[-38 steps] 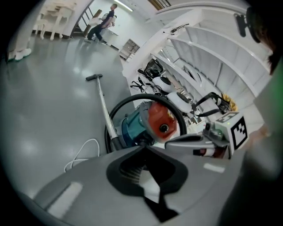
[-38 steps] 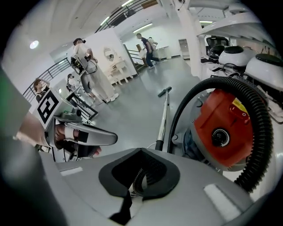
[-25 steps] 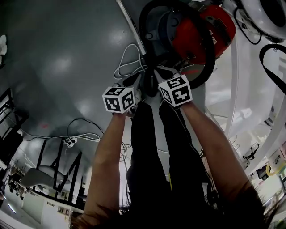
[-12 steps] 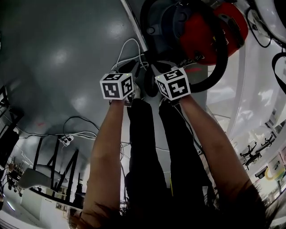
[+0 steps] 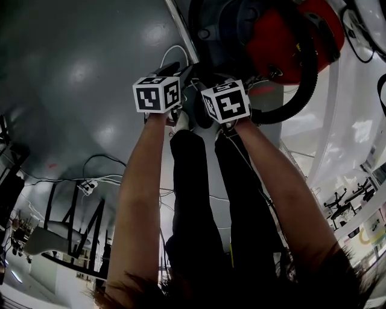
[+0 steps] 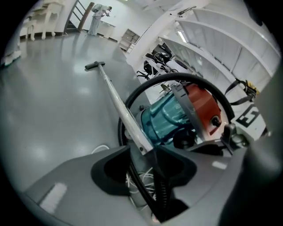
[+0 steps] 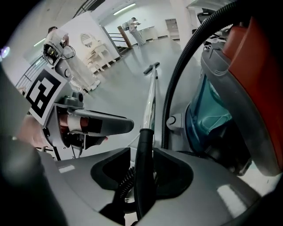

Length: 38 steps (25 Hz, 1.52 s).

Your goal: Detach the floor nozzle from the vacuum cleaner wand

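Observation:
The silver wand point(image 6: 116, 99) lies along the grey floor, its black floor nozzle point(image 6: 95, 65) at the far end, also seen as the floor nozzle point(image 7: 151, 67). The red and teal vacuum canister point(image 5: 271, 42) sits just beyond both hands. My left gripper point(image 6: 142, 152) is opening, the wand's near end and the black ribbed hose point(image 6: 161, 194) lying between its jaws with gaps at the sides. My right gripper point(image 7: 142, 154) is opening too, and the black handle tube point(image 7: 144, 176) runs up between its jaws. In the head view the marker cubes of the left gripper point(image 5: 157, 93) and right gripper point(image 5: 225, 101) sit side by side.
A white cable point(image 5: 172, 57) loops on the floor beside the wand. The thick black hose point(image 5: 301, 84) arcs round the canister. A power strip point(image 5: 90, 188) and black frames point(image 5: 78, 223) stand at lower left. White shelving point(image 5: 362, 139) runs along the right. A person point(image 6: 98, 13) stands far off.
Both hands have gone down and away from me toward the wand's near end and the canister. The two marker cubes now sit closer to the canister.

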Motion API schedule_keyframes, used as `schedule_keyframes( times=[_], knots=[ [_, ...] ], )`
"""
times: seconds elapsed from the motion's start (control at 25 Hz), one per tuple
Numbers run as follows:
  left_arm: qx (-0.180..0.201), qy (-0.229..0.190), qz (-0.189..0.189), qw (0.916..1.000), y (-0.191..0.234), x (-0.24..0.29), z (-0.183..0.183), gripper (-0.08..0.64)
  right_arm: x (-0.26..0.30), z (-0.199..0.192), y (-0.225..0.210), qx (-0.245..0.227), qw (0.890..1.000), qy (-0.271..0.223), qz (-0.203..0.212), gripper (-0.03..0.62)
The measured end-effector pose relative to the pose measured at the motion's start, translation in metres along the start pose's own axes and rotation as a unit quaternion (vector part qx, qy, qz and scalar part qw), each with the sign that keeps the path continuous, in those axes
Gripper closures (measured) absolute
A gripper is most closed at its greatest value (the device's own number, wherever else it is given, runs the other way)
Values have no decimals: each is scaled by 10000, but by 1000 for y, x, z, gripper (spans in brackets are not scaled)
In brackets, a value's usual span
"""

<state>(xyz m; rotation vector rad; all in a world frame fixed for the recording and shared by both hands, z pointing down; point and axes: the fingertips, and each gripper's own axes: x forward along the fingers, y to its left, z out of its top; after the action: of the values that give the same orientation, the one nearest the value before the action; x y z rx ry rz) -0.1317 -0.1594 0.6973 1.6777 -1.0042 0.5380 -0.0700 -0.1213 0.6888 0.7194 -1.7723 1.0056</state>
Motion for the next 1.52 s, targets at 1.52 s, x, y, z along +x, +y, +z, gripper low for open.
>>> schedule_keyframes(
  times=[1.52],
  knots=[
    [-1778, -104, -1477, 9729, 17, 83, 27, 354, 11, 7, 6, -854, 9953, -345, -290, 440]
  ],
)
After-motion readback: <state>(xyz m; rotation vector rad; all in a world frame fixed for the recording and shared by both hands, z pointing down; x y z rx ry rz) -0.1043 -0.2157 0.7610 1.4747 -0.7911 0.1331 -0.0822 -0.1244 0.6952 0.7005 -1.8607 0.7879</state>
